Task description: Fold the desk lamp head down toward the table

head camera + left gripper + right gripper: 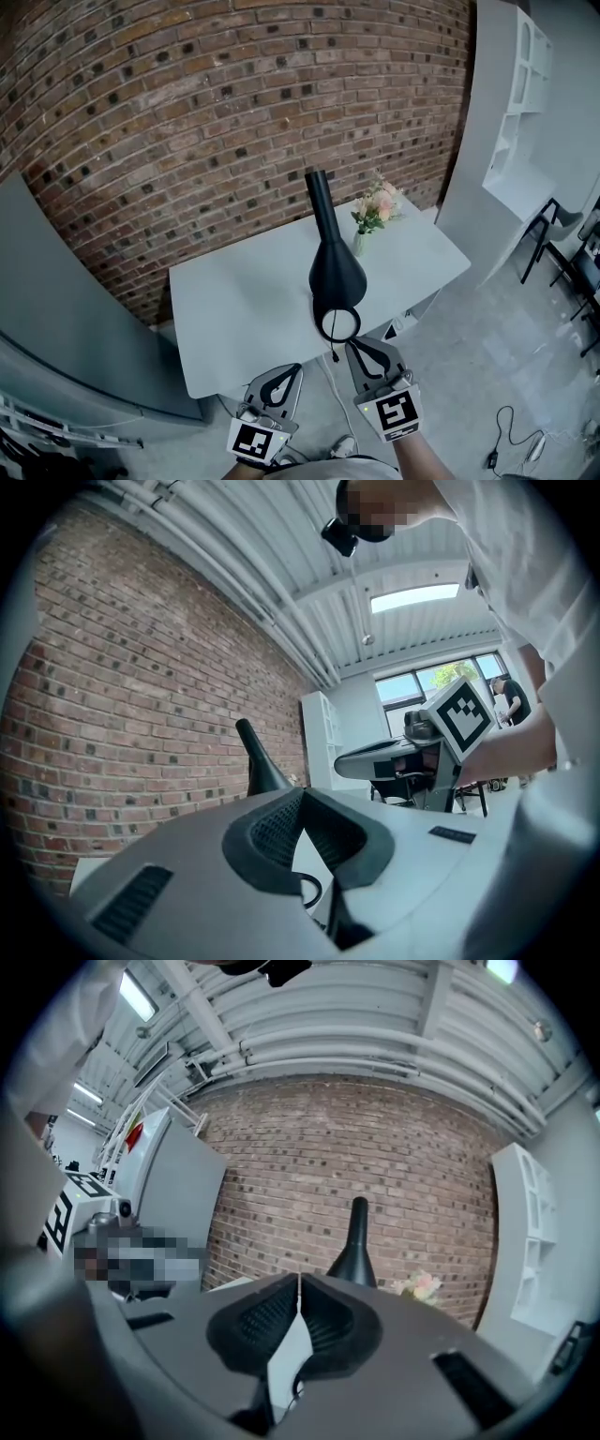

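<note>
A black desk lamp [336, 267] stands near the front edge of the white table [234, 309], its slim neck [319, 192] pointing up and away and a ring-shaped part [337, 324] at the near end. My left gripper [292, 369] hangs just off the table's front edge, shut with nothing in it. My right gripper [352, 346] sits just below the lamp's ring, also shut and empty, apart from the lamp. In the left gripper view the closed tips [302, 791] point past the lamp [258, 761]. In the right gripper view the closed tips [299, 1279] aim at the lamp [357, 1246].
A small vase of pink flowers [375, 214] stands on the table right behind the lamp. A brick wall [187, 112] backs the table. White shelving [520, 103], dark chairs [558, 234] and floor cables [511, 436] lie to the right. A grey panel [66, 309] stands on the left.
</note>
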Demonstrator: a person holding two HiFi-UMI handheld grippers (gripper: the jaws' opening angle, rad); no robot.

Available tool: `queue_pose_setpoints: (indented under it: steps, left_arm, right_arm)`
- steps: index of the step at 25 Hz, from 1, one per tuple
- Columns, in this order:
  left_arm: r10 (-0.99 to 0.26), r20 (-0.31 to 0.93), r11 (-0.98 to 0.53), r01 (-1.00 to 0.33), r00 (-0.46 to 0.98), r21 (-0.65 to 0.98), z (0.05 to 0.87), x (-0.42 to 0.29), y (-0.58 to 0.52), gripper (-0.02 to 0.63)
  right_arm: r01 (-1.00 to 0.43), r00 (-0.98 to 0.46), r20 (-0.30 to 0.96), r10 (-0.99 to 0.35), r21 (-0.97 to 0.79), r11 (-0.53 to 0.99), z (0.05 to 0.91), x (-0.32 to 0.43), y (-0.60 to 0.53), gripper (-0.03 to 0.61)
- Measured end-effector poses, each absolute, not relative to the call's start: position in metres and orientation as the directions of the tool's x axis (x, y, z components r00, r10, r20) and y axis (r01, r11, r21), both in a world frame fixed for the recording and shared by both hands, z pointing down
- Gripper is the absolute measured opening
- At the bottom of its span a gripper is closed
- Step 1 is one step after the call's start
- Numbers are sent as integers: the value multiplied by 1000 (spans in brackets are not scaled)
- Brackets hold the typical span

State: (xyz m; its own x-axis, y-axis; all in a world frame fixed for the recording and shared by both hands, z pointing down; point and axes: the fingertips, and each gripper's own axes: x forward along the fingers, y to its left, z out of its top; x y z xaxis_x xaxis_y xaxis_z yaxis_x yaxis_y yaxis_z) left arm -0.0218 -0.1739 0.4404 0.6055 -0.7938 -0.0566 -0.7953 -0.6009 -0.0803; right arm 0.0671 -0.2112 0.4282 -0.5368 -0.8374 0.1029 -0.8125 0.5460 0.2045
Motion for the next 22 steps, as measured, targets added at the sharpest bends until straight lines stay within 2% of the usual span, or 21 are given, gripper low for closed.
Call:
queue_pose_setpoints:
  steps: [22]
  left_arm:
    - [-713, -53, -698, -715, 699, -32, 446, -16, -153, 8]
  right_arm:
    - [-881, -428, 127, -895, 164, 445, 428, 78, -163, 20]
